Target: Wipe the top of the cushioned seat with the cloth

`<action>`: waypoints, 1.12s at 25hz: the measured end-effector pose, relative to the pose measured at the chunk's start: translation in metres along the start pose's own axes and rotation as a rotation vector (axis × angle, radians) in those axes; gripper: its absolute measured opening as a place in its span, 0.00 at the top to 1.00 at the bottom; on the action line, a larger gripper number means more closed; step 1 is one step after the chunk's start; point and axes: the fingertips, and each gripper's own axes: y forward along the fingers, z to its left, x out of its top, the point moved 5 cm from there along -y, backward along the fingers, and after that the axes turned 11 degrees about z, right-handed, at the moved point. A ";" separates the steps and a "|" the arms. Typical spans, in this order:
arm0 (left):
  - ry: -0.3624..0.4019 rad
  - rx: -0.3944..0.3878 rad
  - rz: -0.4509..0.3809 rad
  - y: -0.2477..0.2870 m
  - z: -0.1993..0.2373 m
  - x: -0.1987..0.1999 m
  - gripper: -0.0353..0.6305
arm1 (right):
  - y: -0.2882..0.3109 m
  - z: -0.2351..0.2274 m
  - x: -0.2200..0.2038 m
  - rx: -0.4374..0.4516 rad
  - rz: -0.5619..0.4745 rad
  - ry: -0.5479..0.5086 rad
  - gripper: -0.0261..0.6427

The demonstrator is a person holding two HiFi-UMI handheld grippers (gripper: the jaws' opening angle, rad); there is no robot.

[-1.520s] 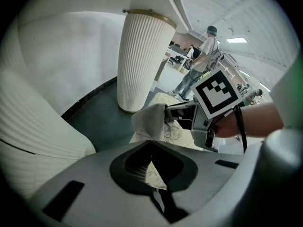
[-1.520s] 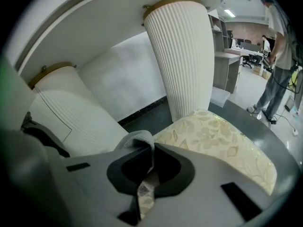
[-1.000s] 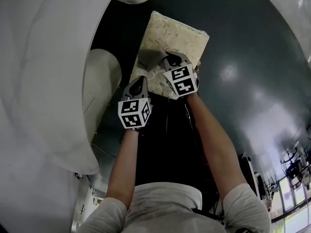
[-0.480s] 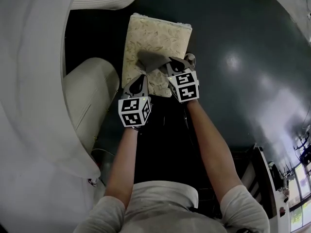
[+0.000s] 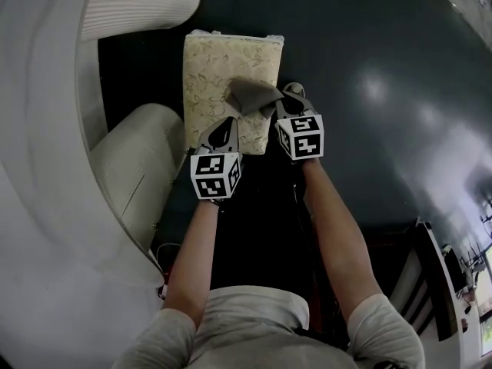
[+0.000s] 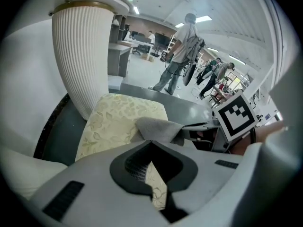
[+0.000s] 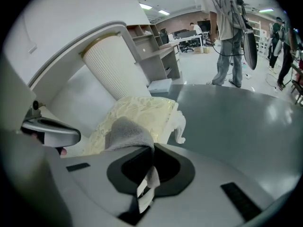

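Cloth point(image 5: 254, 94), grey and crumpled, is lying on the near right part of the cream floral cushioned seat point(image 5: 219, 60), with the right tongs point(image 5: 286, 104) pinching its edge. The left tongs point(image 5: 225, 131) are hovering over the seat's near edge, clenched and empty.

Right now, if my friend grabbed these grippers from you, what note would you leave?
Left gripper: jaws nearly together, empty, over the near edge of the seat.
Right gripper: shut on the cloth, which lies on the seat's near right part.
Done: the cloth is down on the top; how much is wiped does not show.
To do: probably sweep the cloth over the far and left parts.
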 end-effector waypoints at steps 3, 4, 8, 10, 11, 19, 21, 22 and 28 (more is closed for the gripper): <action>0.004 0.003 0.009 0.002 0.000 0.001 0.92 | 0.000 -0.006 0.000 -0.005 -0.005 0.013 0.94; 0.005 0.004 0.012 0.002 0.000 0.001 0.92 | 0.001 -0.007 0.001 -0.004 -0.007 0.018 0.94; 0.000 0.011 0.008 0.002 0.002 0.006 0.93 | 0.004 -0.013 0.014 -0.009 -0.025 0.046 0.94; -0.012 0.015 0.001 -0.001 0.005 0.008 0.92 | 0.004 -0.018 0.024 -0.026 -0.037 0.060 0.94; -0.020 0.017 -0.003 -0.002 0.007 0.009 0.92 | 0.004 -0.020 0.030 -0.039 -0.041 0.062 0.94; -0.103 0.037 -0.049 -0.009 0.023 0.011 0.92 | 0.012 -0.020 0.070 -0.096 -0.053 -0.026 0.94; -0.118 0.039 -0.053 -0.013 0.026 0.007 0.93 | 0.014 -0.011 0.072 -0.084 -0.049 -0.048 0.94; -0.130 0.041 -0.054 -0.015 0.028 0.005 0.92 | 0.015 -0.007 0.072 -0.078 -0.046 -0.058 0.94; -0.197 0.057 -0.061 -0.020 0.046 -0.010 0.93 | 0.025 0.014 0.078 -0.075 -0.050 -0.087 0.94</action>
